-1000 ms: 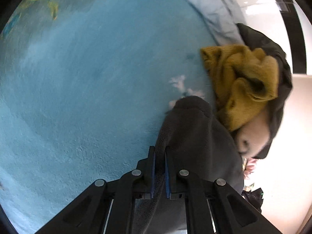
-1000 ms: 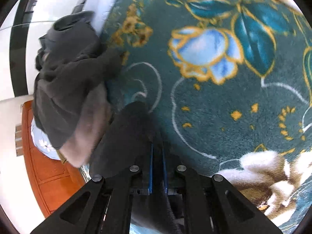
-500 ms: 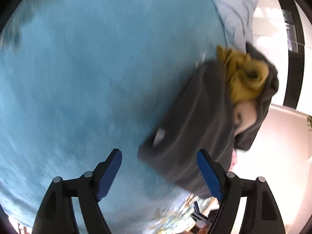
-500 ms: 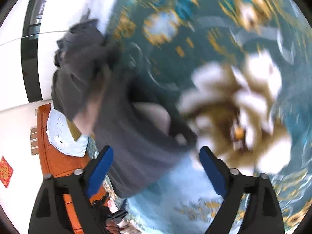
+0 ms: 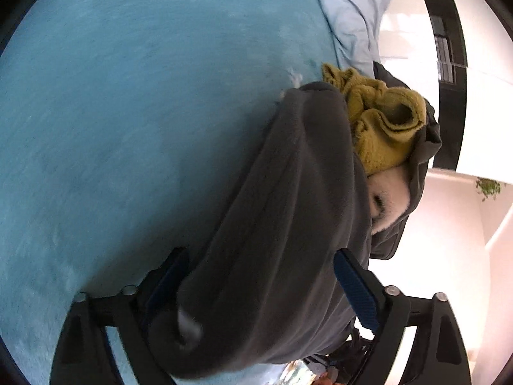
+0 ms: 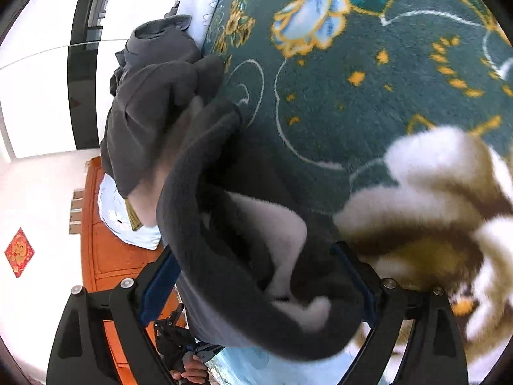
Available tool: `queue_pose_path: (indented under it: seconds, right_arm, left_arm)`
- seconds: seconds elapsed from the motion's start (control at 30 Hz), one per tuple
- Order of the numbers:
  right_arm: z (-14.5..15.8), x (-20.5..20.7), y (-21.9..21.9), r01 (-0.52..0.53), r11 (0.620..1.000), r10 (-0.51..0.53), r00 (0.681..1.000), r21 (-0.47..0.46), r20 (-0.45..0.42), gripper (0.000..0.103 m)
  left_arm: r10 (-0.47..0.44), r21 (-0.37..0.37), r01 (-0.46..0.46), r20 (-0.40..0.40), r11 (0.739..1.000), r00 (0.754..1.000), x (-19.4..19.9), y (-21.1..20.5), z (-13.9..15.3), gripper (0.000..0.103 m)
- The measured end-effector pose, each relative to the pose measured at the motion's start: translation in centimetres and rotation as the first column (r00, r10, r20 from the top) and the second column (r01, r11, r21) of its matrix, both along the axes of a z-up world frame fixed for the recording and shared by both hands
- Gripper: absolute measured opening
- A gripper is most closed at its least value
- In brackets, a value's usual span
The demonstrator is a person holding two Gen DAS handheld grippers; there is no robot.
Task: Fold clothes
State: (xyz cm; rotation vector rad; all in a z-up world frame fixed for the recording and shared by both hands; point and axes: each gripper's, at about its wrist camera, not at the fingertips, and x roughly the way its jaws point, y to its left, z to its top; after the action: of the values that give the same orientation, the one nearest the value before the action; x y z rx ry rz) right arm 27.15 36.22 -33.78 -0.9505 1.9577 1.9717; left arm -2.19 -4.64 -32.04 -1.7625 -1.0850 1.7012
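Turquoise plush blanket point(image 5: 128, 122) filled the left wrist view from nine to twelve o'clock, broad and bare, while the bed's edge ran along the three o'clock side past a pale blue pillow point(image 5: 352, 9) at one o'clock. The left gripper point(image 5: 263, 276) had just been opening; its jaws stood spread and released, with the dark grey fleece garment point(image 5: 288, 224) lying loose between them and stretching away toward one o'clock, where it met a heap holding a mustard-yellow cloth point(image 5: 384, 128). In the right wrist view a dark green floral blanket point(image 6: 368, 64) gave open room from twelve to three o'clock, and the bed's edge lay at nine o'clock beside an orange wooden frame point(image 6: 105, 256). The right gripper point(image 6: 256, 272) had likewise just been opening and stood released, the same grey fleece garment point(image 6: 224, 240) bunched between its fingers, whether touching the pads I could not tell, a second dark garment point(image 6: 150, 96) heaped at ten o'clock.
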Motion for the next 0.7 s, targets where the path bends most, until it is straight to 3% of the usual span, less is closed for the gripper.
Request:
queue_pose_path:
  seconds: [0.1,0.17,0.27,0.43,0.57,0.7]
  right_arm:
    - [0.3,-0.3,0.2,0.017,0.999,-0.017,1.000,-0.028,0.022,0.086]
    - [0.9,-0.5,0.2,0.029,0.999,-0.026,0.998,-0.043,0.051,0.074]
    - [2.6,-1.0,0.2,0.042,0.998,-0.037,0.995,-0.053,0.093,0.056]
    - [8.3,-2.2,-0.5,0.001,1.000,0.001,0.994,-0.024,0.109,0.044]
    - [12.6,-1.9,-2.4,-0.032,0.999,0.036,0.992,-0.038,0.118,0.042]
    - [16.2,-0.3,-4.1,-0.028,0.997,0.036,0.993,-0.065,0.114,0.042]
  left_arm:
    - [-0.013,-0.038,0.014,0.021,0.999,1.000,-0.4,0.4,1.1,0.059]
    - [-0.029,-0.074,0.030,0.022,0.997,0.999,-0.7,0.6,2.7,0.044]
    - [-0.066,-0.121,0.067,0.010,0.990,0.998,-1.4,1.5,6.0,0.035]
    - [-0.190,-0.182,0.178,-0.050,0.967,0.980,-2.1,2.9,13.5,0.029]
    - [-0.279,-0.220,0.258,-0.071,0.941,0.958,-2.3,3.1,18.9,0.029]
    - [-0.305,-0.230,0.281,-0.078,0.932,0.949,-1.6,1.5,22.4,0.029]
